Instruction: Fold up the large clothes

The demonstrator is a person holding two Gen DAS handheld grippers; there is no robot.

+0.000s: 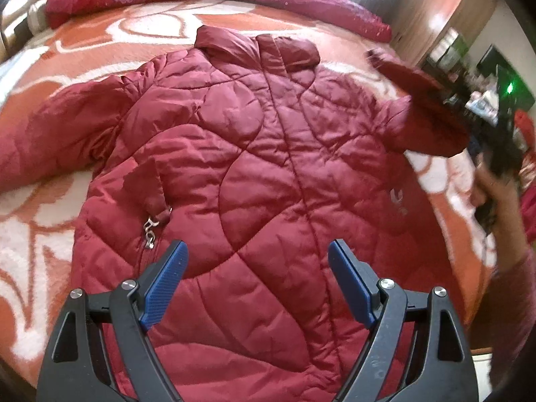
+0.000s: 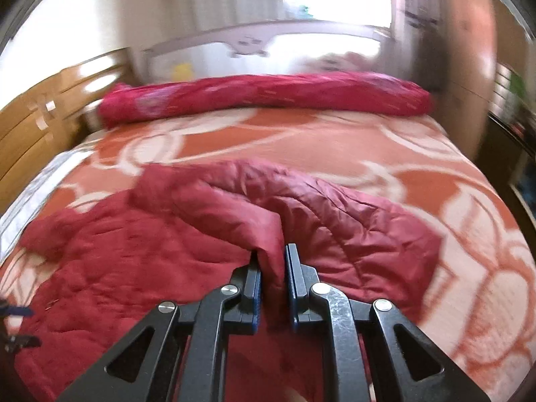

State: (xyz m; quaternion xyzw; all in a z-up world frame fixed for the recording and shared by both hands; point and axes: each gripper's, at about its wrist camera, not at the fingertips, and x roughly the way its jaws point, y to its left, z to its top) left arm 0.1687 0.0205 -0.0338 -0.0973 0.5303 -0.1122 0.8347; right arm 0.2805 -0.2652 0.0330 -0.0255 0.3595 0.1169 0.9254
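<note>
The right gripper (image 2: 272,261) is clamped on a fold of the jacket's sleeve (image 2: 268,221), its jaws nearly closed with the red fabric pinched between them, and the sleeve rises off the bed toward it. The left gripper (image 1: 256,254) hangs wide open and holds nothing, its blue pads (image 1: 164,284) spread above the lower part of the jacket (image 1: 254,154). The jacket lies front up just ahead of and below this gripper, collar (image 1: 254,47) at the far end, one sleeve (image 1: 53,134) stretched out flat to its left, the other lifted at its right, where the right gripper shows blurred. A zip pull (image 1: 150,231) sits just ahead of the left pad. Under the jacket is an orange and white blanket (image 1: 40,234). Beyond the collar lies a rolled red quilt (image 2: 264,97), and past it a headboard (image 2: 248,38).
</note>
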